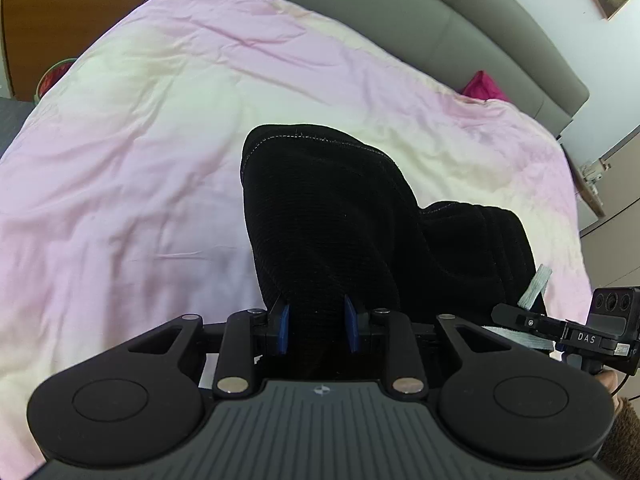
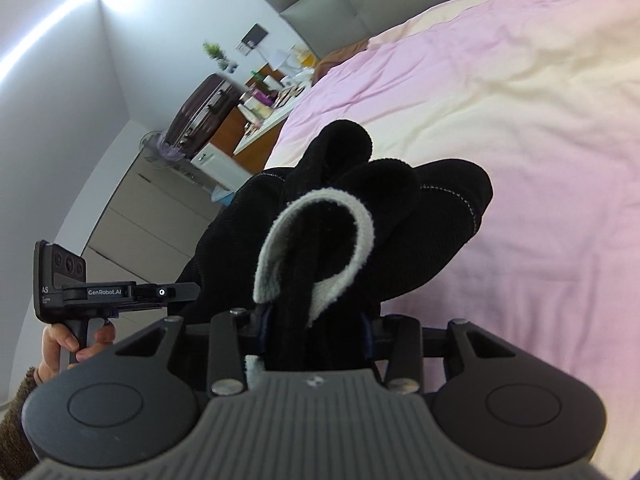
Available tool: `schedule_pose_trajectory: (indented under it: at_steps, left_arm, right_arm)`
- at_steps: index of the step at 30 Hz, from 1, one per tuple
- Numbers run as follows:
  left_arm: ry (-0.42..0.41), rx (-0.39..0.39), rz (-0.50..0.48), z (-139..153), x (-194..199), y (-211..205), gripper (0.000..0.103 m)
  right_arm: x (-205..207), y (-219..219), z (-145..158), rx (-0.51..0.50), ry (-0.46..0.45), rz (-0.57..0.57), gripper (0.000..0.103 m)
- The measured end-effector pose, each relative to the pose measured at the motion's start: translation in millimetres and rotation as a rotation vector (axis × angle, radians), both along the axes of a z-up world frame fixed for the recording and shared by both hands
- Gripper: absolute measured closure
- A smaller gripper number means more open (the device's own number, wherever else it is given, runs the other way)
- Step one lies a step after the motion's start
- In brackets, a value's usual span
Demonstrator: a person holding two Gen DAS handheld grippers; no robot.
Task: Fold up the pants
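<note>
Black ribbed fabric fills the middle of both wrist views: these are the pants [image 1: 332,216], bunched and lifted above a bed covered by a pink and cream sheet [image 1: 132,152]. In the left wrist view, the left gripper [image 1: 318,330] has its blue-padded fingers [image 1: 284,328] pinching a thick fold of the pants, which run forward from the jaws and drape down towards the sheet. A line of pale stitching marks the far edge of the cloth. At the right edge of that view the right gripper [image 1: 560,328] shows from the side, with a pale strip of fabric beside it.

In the right wrist view, the right gripper [image 2: 314,332] clamps another bundle of the pants [image 2: 400,216], its fingers almost buried in cloth. A grey waistband [image 2: 320,248] loops up in front of the jaws. To the left, a hand [image 2: 76,340] in a brown fuzzy sleeve holds the handle of the left gripper. A grey padded headboard [image 1: 460,36] stands behind the bed, and a cluttered wooden bedside table [image 2: 260,120] sits beside it.
</note>
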State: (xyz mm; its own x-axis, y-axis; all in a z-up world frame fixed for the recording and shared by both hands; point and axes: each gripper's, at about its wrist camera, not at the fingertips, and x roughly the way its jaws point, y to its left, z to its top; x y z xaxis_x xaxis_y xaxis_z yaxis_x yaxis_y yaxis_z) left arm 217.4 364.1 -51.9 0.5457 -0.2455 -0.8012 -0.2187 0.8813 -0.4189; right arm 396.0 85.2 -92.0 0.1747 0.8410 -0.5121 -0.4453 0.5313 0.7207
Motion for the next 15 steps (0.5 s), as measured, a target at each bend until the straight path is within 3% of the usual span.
schedule_pose_trajectory:
  at_steps: [5,7,10,13,15]
  left_arm:
    - [0.098,-0.011,-0.024,-63,-3,22,0.073]
    - [0.15,0.069,-0.082,-91,-9,19,0.073]
    - [0.137,0.11,-0.133,-104,-14,13,0.072]
    - [0.135,0.129,-0.159,-109,-15,10,0.071]
    - [0.148,0.182,-0.181,-109,-17,5,0.07]
  right_arm:
    - [-7,38,-45,-0.052,0.029,0.011,0.066]
    - [-11,37,-69,-0.105,0.073,0.012,0.065]
    - [-12,28,-100,-0.183,0.145,-0.028,0.059]
    - [-5,11,-129,-0.182,0.258,-0.104,0.049]
    - [-6,15,-132,-0.204,0.256,-0.11,0.046]
